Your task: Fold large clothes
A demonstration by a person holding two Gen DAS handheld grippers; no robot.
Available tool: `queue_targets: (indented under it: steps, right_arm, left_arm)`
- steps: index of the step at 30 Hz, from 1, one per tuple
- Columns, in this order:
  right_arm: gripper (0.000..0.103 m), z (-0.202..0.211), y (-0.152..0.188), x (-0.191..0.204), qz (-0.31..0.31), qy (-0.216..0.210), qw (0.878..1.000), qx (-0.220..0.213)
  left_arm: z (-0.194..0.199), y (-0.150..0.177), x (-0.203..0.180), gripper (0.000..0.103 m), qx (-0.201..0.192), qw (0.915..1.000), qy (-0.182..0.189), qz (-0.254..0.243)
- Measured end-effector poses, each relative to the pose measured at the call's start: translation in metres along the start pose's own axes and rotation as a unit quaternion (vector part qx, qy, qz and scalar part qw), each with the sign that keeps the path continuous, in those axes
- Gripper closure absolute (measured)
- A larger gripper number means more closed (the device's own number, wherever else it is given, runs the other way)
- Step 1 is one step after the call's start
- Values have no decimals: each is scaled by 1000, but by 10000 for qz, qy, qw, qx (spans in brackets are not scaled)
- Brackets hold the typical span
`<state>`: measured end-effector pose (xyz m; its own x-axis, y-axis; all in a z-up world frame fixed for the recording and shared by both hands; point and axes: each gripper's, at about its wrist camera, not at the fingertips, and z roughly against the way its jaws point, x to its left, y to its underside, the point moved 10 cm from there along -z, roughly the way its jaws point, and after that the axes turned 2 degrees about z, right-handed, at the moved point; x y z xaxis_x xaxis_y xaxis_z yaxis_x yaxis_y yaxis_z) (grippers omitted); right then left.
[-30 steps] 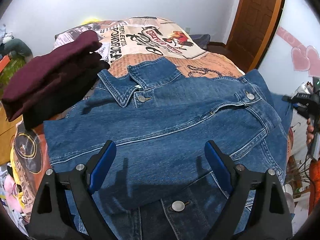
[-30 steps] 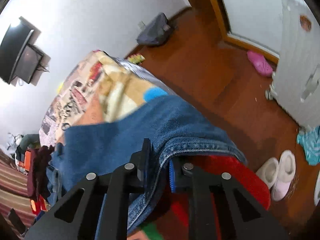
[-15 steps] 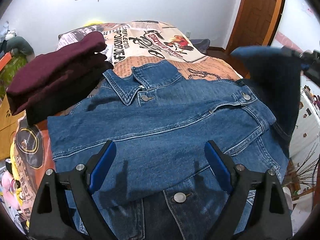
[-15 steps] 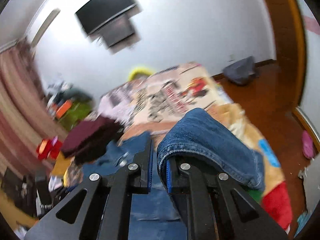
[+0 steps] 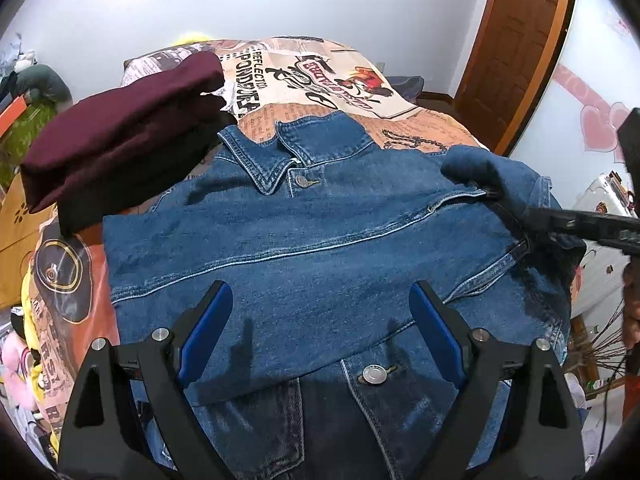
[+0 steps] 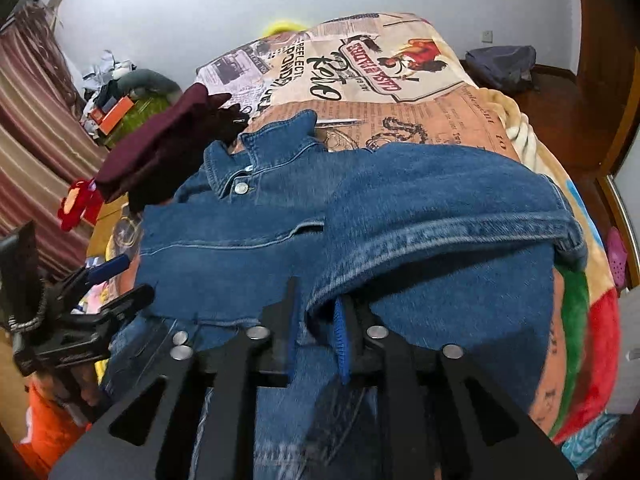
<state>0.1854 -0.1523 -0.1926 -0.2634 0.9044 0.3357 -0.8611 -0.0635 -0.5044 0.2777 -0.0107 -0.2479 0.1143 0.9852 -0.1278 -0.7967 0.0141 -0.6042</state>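
Observation:
A blue denim jacket lies front up on the bed, collar toward the far end, with its left sleeve folded across the chest. My left gripper is open and empty, hovering over the jacket's lower front. My right gripper is shut on the jacket's right sleeve and holds it draped over the jacket's right side. The right gripper also shows in the left wrist view at the jacket's right edge. The left gripper also shows in the right wrist view at the left.
A stack of folded maroon and black clothes sits on the bed left of the collar. The printed bedspread stretches beyond. A wooden door is at the right. Clutter lies beside the bed at the left.
My right gripper has swung the sleeve up from the bed's right side and over onto the jacket. My left gripper has stayed open over the lower front.

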Motion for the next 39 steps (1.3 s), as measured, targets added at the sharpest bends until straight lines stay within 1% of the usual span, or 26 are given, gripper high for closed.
queue_targets:
  steps: [1,2,3,4,5,6,9,11,13,14,15,18,20,23,26,29,33,34,36,37,38,39]
  right_arm:
    - [76,7,-1,0,5,15,10000,-76]
    - [68,16,-3,-2,8,52,9998,-197]
    - [64,24,-6,-5,-10,86,9994,-343]
    - [55,31,-9,-7,-59,112,9988,-481]
    - [50,36,-12,-10,-123,134,9981,-596]
    - [48,44,-15,-17,-250,142,9967,-755]
    - [46,60,-22,-40,-742,140,9916,-1050]
    - [45,64,-24,-60,-1091,179,9872,-1148]
    - [45,64,-23,-81,-1454,273,9818,-1193]
    - [45,61,-20,-97,-1724,334,9772,-1194]
    - [45,59,-19,-104,-1859,327,9749,-1179]
    - [45,44,-11,-131,-2511,86,9622,-1050]
    - [45,33,-8,-141,-2801,-30,9549,-989]
    - [45,23,-6,-150,-3100,-225,9459,-937]
    - [45,11,-11,-154,-3328,-435,9376,-912]
    - [45,2,-17,-158,-3453,-591,9325,-885]
    - [45,-11,-20,-165,-3575,-659,9281,-808]
    - [46,-15,-22,-165,-3574,-616,9282,-835]
    - [57,-15,-25,-168,-3502,-488,9309,-915]
    - [71,-13,-27,-168,-3430,-418,9334,-965]
    - [77,-10,-29,-167,-3350,-332,9360,-1029]
    - [78,-5,-30,-167,-3270,-181,9382,-1115]
  left_arm:
    - [0,-1,-1,13,-5,10000,0,-2]
    - [0,-1,-2,13,-15,10000,1,-5]
    - [0,-2,-3,13,-31,10000,-1,-11]
    - [1,-3,-4,13,-39,10000,-3,-16]
    - [1,-4,-5,13,-50,10000,-7,-26]
    - [1,-5,-6,13,-62,10000,-9,-35]
    - [2,-7,-10,13,-81,9999,-7,-60]
    - [1,-8,-13,13,-88,9999,-14,-83]
    - [0,-10,-16,13,-87,9999,-26,-106]
    - [0,-10,-17,13,-84,9999,-31,-116]
    - [-1,-10,-18,13,-79,9999,-34,-125]
    - [-4,-10,-21,13,-39,9999,-39,-138]
    - [-6,-9,-23,13,-13,9999,-26,-123]
    - [-10,-10,-23,13,26,10000,16,-56]
    - [-14,-11,-24,13,53,10000,2,-33]
    - [-16,-12,-24,13,61,10000,-7,-35]
    - [-17,-13,-22,13,41,10000,-1,-21]
    - [-17,-13,-22,13,39,10000,5,-4]
    - [-18,-13,-20,13,42,10000,8,26]
    - [-18,-13,-20,13,44,10000,11,41]
    - [-17,-13,-18,13,43,10000,17,57]
    - [-17,-13,-17,13,35,10000,18,60]
